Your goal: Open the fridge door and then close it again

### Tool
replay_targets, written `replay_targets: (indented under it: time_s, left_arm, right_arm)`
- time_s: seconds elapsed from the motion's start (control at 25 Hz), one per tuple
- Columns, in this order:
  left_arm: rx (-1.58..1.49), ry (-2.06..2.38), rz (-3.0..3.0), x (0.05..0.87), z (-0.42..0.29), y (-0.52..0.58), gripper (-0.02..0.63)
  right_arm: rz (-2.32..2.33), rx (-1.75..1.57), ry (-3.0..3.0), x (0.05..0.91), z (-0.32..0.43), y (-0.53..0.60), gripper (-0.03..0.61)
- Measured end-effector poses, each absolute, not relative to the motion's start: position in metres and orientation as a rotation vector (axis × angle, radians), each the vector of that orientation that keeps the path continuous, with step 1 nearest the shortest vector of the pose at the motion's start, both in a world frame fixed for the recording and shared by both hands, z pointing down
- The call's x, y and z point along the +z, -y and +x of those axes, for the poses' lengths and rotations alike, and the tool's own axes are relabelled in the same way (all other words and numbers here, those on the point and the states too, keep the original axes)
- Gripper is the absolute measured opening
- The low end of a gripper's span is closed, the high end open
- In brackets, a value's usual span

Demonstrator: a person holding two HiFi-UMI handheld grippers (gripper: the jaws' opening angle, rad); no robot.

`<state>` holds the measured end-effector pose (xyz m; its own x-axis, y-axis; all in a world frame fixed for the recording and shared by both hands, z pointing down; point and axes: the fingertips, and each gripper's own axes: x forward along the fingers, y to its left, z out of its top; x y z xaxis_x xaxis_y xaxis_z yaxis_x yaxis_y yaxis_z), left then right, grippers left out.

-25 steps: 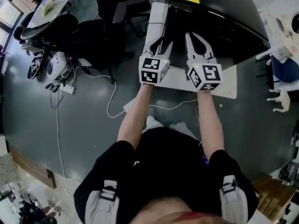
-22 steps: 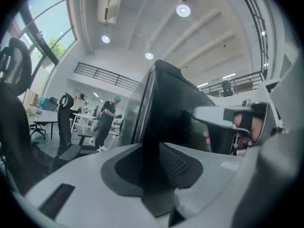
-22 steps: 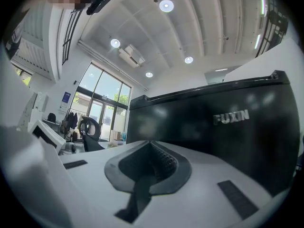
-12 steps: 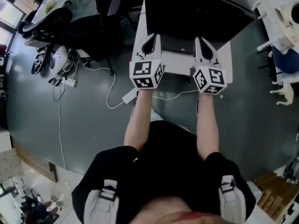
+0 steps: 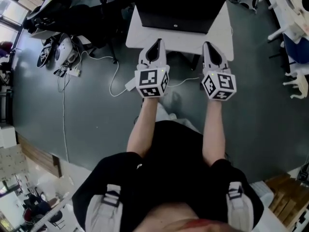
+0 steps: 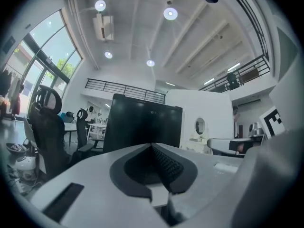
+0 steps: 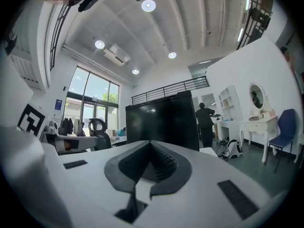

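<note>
Black fridge (image 5: 181,6) with its door flush shut, standing on a white plinth (image 5: 145,35) straight ahead of the person. Left gripper (image 5: 155,46) and right gripper (image 5: 209,48) are both held level, short of the fridge and touching nothing, jaws pressed together and empty. With the door closed and both tools clear, the task looks finished or not begun.

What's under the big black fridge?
A flat white board lies under the fridge and sticks out in front, on the grey floor. The part right beneath the fridge is covered.
</note>
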<state>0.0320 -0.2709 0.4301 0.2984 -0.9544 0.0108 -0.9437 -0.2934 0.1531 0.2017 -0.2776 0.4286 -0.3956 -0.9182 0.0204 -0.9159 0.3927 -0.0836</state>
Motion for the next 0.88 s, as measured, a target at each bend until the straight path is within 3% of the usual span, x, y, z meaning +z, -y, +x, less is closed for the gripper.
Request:
replay_targets:
  time_s: [0.88]
  left_arm:
    - [-0.038,1.866,2.496,0.411,0.054,0.217,-0.002]
  right_arm:
    - [-1.691,0.041,-2.643,0.416,0.217,0.23,-0.006]
